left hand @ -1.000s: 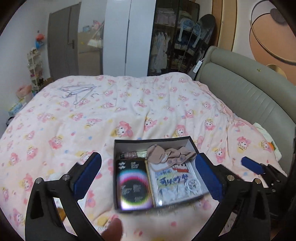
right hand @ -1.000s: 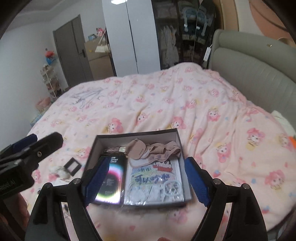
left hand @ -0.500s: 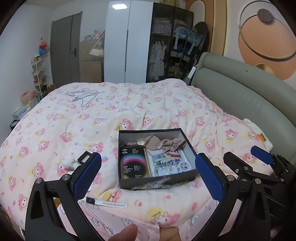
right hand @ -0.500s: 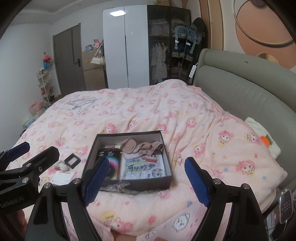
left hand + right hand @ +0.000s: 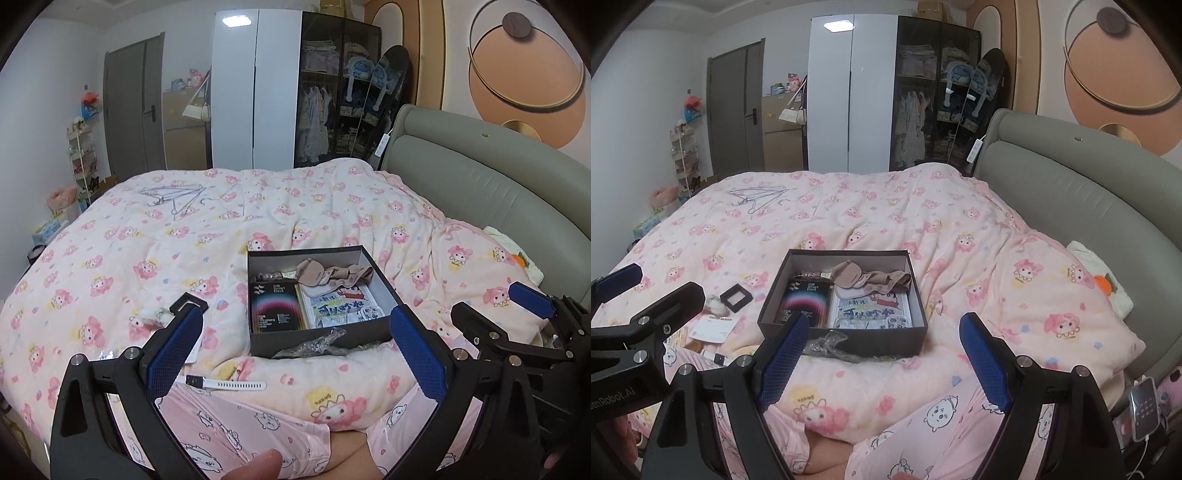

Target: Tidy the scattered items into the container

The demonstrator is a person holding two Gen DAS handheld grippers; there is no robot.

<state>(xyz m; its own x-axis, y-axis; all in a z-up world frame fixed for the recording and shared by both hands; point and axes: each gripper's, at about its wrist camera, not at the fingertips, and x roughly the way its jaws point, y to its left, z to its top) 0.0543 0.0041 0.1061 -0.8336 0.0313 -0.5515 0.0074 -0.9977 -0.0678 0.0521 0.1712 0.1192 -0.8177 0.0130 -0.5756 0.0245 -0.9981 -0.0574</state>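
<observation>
Both claws spread, empty, left claw, right claw, box just beyond

The left gripper, at the frame's left edge, bears the partly cut-off lettering "enRobot.AI".

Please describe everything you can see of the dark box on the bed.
The dark box is a lidless rectangular box, apparently cardboard, with pale inner walls. It sits level on the pink blanket, near its front edge. Inside are a black packet, a printed packet and beige cloth. Crumpled clear plastic lies against its front wall. Neither tool touches it.
</observation>
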